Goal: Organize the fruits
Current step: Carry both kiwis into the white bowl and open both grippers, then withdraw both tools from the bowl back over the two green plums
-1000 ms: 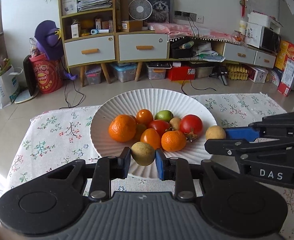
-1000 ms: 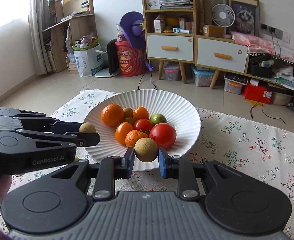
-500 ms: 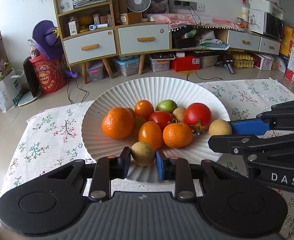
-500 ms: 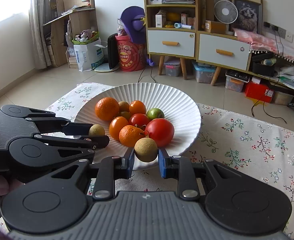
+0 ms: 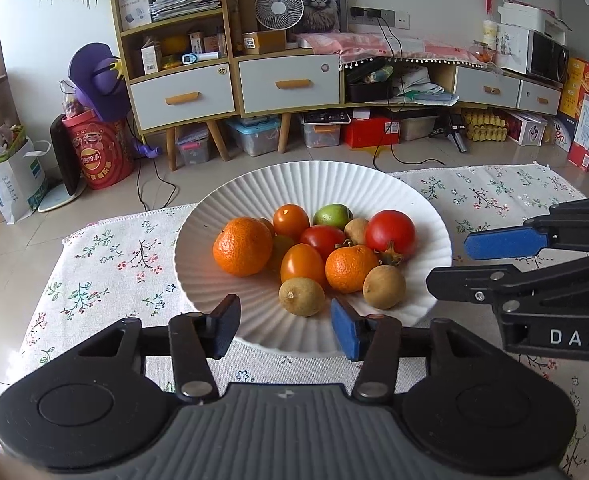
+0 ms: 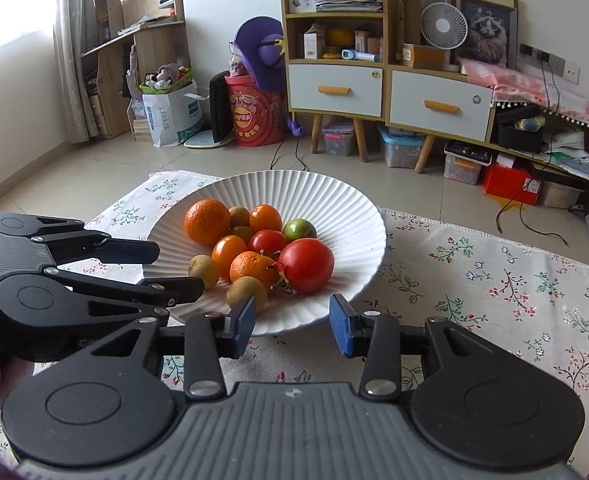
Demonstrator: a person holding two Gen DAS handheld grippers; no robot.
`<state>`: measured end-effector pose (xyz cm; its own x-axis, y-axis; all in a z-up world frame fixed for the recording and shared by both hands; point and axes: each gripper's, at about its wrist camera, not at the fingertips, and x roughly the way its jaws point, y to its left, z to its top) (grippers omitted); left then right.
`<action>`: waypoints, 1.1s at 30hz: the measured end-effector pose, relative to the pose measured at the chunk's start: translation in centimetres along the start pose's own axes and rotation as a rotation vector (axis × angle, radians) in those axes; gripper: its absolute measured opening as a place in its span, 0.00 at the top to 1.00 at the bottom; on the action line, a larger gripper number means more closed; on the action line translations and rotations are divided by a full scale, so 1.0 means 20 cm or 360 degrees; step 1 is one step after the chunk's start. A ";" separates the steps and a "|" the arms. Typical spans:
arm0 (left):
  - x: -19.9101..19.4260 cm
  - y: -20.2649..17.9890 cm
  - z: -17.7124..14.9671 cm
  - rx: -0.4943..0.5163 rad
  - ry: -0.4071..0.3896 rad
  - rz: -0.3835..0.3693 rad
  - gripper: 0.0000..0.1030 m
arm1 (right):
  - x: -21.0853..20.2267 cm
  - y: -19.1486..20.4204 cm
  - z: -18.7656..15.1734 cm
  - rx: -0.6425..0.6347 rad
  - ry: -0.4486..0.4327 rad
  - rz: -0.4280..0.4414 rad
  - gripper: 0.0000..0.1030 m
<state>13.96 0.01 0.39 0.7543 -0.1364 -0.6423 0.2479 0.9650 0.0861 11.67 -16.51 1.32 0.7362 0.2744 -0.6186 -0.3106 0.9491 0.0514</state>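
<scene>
A white ribbed plate point(image 5: 222, 248) point(image 6: 346, 216) holds several fruits: oranges, tomatoes, a green lime. Two small brown fruits lie at its near side: one point(image 5: 301, 297) just beyond my left gripper, one point(image 5: 384, 286) to its right. In the right wrist view they show as the left one point(image 6: 203, 271) and the nearer one point(image 6: 247, 292). My left gripper point(image 5: 285, 326) is open and empty at the plate's near rim. My right gripper point(image 6: 290, 322) is open and empty at the near rim too; it shows from the side in the left wrist view point(image 5: 466, 260).
The plate stands on a floral tablecloth point(image 5: 106, 264) point(image 6: 494, 280). Beyond the table are a tiled floor, a cabinet with drawers point(image 5: 234, 84), storage boxes, a red bin point(image 5: 94, 156) and cables.
Both grippers moved in over the plate's near rim, opened and let go of their brown fruits, which now lie on the plate.
</scene>
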 end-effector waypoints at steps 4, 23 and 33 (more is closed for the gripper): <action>-0.04 0.01 -0.01 0.0018 0.0006 0.0006 0.51 | -0.03 -0.01 -0.01 0.0001 -0.0006 -0.0004 0.54; -0.16 0.08 -0.09 -0.0052 0.0048 -0.0046 0.19 | -0.11 0.03 -0.07 -0.0037 0.0031 0.0034 0.24; -0.18 0.15 -0.18 -0.0120 0.0136 -0.0044 0.09 | -0.11 0.07 -0.14 -0.0045 0.0097 0.0050 0.05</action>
<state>9.76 4.24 0.27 0.6923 -0.1469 -0.7065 0.2191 0.9756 0.0119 7.89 -16.15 0.68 0.6880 0.2931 -0.6639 -0.3502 0.9353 0.0500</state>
